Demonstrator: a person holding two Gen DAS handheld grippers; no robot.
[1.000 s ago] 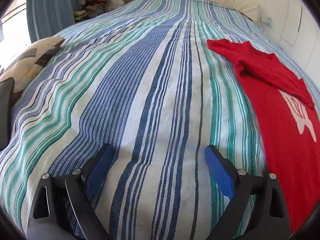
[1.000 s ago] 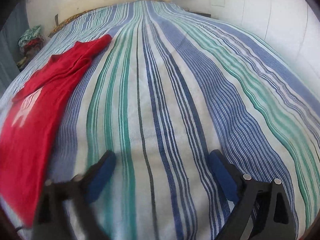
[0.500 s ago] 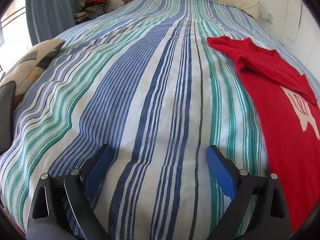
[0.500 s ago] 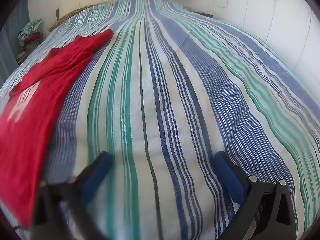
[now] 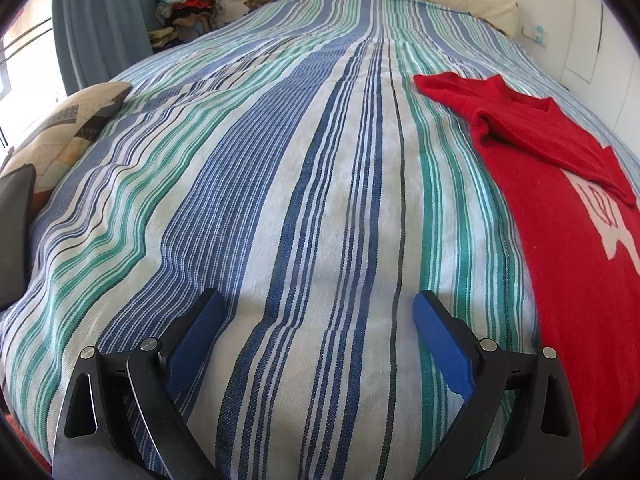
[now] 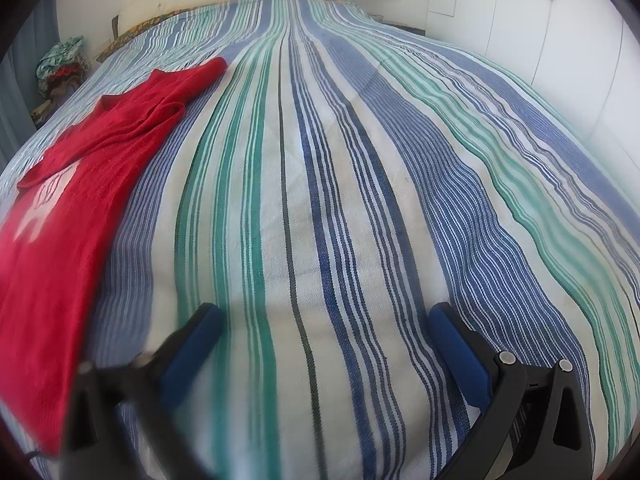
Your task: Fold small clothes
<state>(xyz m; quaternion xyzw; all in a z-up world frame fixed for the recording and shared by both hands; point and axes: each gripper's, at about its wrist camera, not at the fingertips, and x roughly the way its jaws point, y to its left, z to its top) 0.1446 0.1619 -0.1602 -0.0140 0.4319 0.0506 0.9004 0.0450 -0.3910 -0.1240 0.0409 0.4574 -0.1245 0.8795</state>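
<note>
Nothing has shifted but the right gripper (image 6: pixel 320 332), whose jaws have just been opening; they stand wide with only bedspread between them. The left gripper (image 5: pixel 316 316) gapes equally, empty. The red knitted jumper with a white motif (image 5: pixel 560 216) lies flat toward the bed's foot edge. A careless pinch could gather the striped blue-green woven bedspread (image 5: pixel 280 184) too. The patchwork cushion (image 5: pixel 68 128) sits clear.

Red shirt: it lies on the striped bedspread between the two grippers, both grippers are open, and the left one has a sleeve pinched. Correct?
Not quite. The left gripper pinches nothing: the left wrist view shows only the striped bedspread between its open jaws, the red shirt untouched off to its side. The right gripper is open too.
</note>
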